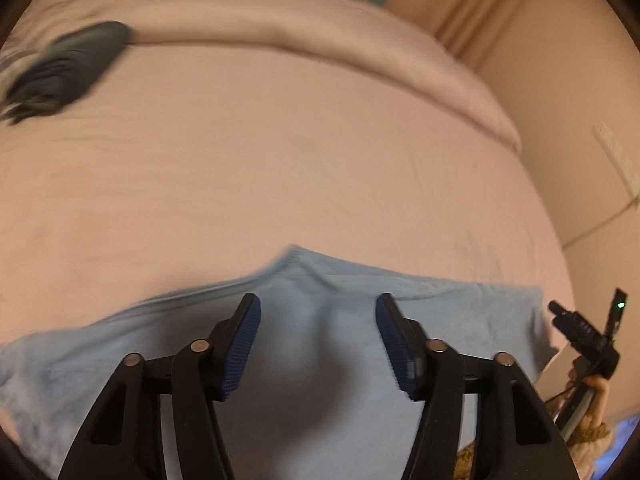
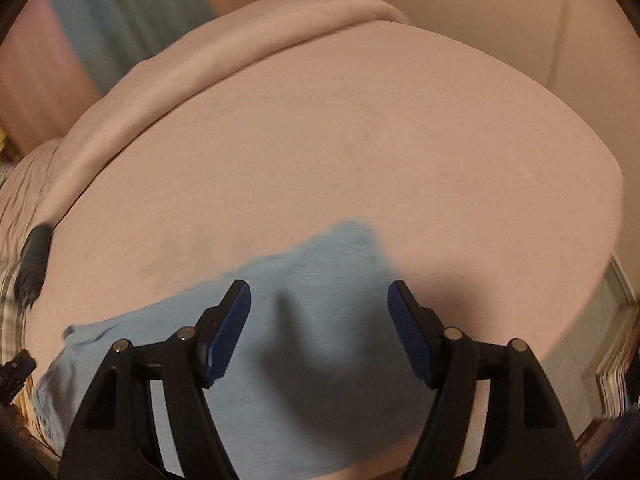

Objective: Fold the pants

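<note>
Nearest in the left wrist view, the left tool (image 1: 318,316) has its two blue-padded fingers spread wide with nothing between them, poised over the light blue pants (image 1: 280,360), which lie flat on the pink bed (image 1: 280,160) at its near edge. The right tool (image 2: 319,302) is likewise wide open and holds nothing; it hangs above one end of the pants (image 2: 312,320), casting a dark shadow on the cloth and on the sheet just beside it. In the left view the right tool (image 1: 584,332) shows as a black shape past the right end of the pants. Farther off, a dark bundle (image 1: 68,64), probably another garment though too blurred to tell, lies near the far left of the bed beside a rolled pink blanket (image 1: 320,28). Behind stand a teal curtain (image 2: 120,20) and a pale wall (image 1: 560,80).
</note>
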Available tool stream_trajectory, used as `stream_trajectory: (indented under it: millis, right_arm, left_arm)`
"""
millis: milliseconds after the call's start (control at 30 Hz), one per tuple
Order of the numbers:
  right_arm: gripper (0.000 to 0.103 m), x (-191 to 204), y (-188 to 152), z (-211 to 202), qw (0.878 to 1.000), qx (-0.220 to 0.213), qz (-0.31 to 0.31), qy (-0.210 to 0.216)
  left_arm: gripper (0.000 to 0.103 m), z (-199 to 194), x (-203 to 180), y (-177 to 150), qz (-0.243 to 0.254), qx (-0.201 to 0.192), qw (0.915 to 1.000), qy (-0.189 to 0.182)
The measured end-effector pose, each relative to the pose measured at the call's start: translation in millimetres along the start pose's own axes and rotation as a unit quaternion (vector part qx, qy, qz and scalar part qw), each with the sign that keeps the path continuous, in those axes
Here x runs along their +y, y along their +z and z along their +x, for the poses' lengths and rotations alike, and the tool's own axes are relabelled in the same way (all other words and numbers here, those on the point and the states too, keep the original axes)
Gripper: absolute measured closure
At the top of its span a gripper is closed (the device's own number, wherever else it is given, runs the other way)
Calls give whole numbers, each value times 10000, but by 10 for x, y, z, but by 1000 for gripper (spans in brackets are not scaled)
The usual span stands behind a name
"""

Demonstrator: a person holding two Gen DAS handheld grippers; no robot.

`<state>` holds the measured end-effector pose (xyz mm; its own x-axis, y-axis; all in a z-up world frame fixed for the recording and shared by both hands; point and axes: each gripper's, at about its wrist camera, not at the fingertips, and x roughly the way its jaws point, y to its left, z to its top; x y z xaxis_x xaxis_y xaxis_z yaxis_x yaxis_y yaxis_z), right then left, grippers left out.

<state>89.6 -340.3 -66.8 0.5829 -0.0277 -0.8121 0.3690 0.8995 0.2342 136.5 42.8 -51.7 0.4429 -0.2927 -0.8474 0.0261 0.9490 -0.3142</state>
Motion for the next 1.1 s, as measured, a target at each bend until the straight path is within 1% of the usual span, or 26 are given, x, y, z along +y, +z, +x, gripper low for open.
stream_trajectory:
  millis: [33, 67, 100, 167, 233, 267, 300, 333, 367, 400, 467, 567, 633, 700, 767, 833, 867, 933, 967, 1000, 1067, 1100]
  right_arm:
    - [31, -90, 1, 49, 9999, 56, 101, 6]
    - [31, -145, -1, 95, 9998, 116, 154, 66]
    - [31, -194, -9, 169, 9994, 203, 208, 177]
    - [31, -181, -16, 239, 9993, 221, 164, 233]
    - [34, -127, 6, 304, 9998, 132, 0, 142]
    - [45, -114, 14, 335, 9999, 117, -55, 65]
    - [68, -69, 14, 378, 9998, 112, -134, -123]
    - [76, -39, 2, 406, 9988, 50, -224, -429]
    - [87, -36, -9, 400, 9985, -21, -240, -492]
    - [91, -52, -8, 360, 9989, -85, -180, -413]
    - [92, -110, 1, 261, 9994, -212, -30, -285]
    - [92, -101, 18, 148, 9988, -376, -55, -302]
    - [92, -175, -1, 180, 9990, -333, -4, -302]
    - [92, -201, -44, 298, 9992, -145, 54, -359]
    - [91, -150, -66, 385, 9990, -173, 5, -405]
    - [90, -127, -46, 360, 9987, -195, -50, -466]
    - [86, -146, -31, 334, 9989, -190, -17, -437]
    - [80, -195, -21, 227, 9992, -204, 158, -319]
    - [74, -222, -33, 144, 9991, -245, 203, -279]
    - [65, -239, -49, 24, 9988, -359, 207, -246]
    - [55, -256, -111, -194, 9980, -549, 132, -266]
    - [55, -266, -160, -315, 9979, -577, 93, -292]
  left_arm:
    - [60, 106, -54, 8, 46, 86, 9999, 35]
    - [62, 262, -100, 43, 96, 206, 9997, 86]
    - [68, 367, -113, 69, 97, 305, 9994, 135]
    - [68, 517, -164, 99, 129, 389, 9990, 191]
    - [72, 641, -170, 133, 120, 366, 9988, 302]
    - [73, 673, -164, 147, 54, 266, 9989, 386]
    - [82, 682, -142, 162, 21, 203, 9988, 451]
    - [92, 691, -147, 167, -39, 200, 9978, 637]
    - [93, 691, -175, 152, -75, 189, 9970, 753]
    - [93, 699, -171, 155, -113, 183, 9971, 727]
    - [93, 718, -173, 139, -63, 132, 9974, 704]
    - [94, 768, -168, 107, 14, 70, 9971, 754]
    - [94, 798, -232, 161, 28, 32, 9968, 797]
    - [94, 787, -253, 115, 107, 0, 9963, 858]
    - [94, 773, -310, 113, 240, -46, 9958, 887]
    - [94, 728, -305, 117, 239, -19, 9960, 859]
    - [94, 693, -340, 124, 173, 8, 9965, 815]
    - [94, 551, -411, 122, 75, 8, 9985, 543]
    - [94, 464, -450, 101, 68, -25, 9992, 401]
    - [94, 373, -489, 65, 98, -54, 9996, 249]
    - [94, 219, -562, -57, 136, -61, 9999, 48]
    - [94, 161, -584, -143, 143, -32, 9999, -80]
